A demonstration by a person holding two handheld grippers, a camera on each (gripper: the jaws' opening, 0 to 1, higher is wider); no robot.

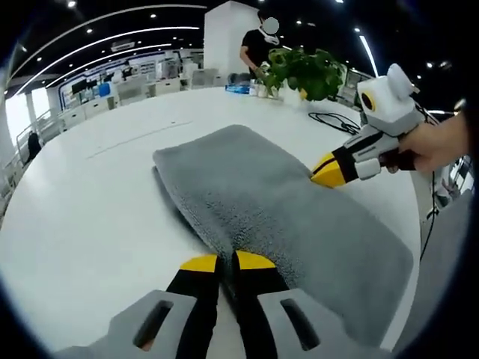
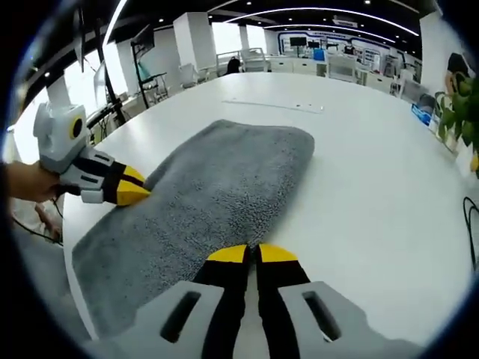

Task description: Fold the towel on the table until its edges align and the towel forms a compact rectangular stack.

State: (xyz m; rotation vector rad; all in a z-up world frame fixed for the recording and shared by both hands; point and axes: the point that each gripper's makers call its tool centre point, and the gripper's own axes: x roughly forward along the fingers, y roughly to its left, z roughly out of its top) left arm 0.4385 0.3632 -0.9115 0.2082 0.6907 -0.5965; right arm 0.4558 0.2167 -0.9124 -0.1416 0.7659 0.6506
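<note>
The grey towel (image 1: 277,217) lies flat on the white table (image 1: 90,202) as a long folded strip, its long axis running away from the left gripper (image 1: 227,263) toward a rounded far end. In the left gripper view those yellow-tipped jaws are closed on the towel's near long edge. The right gripper (image 1: 323,173) meets the opposite edge, jaws together on the fabric (the pinch itself is hard to confirm). In the right gripper view the towel (image 2: 209,202) stretches ahead of the right gripper (image 2: 252,254), the left gripper (image 2: 136,193) at its other edge. The near corner is cut off.
</note>
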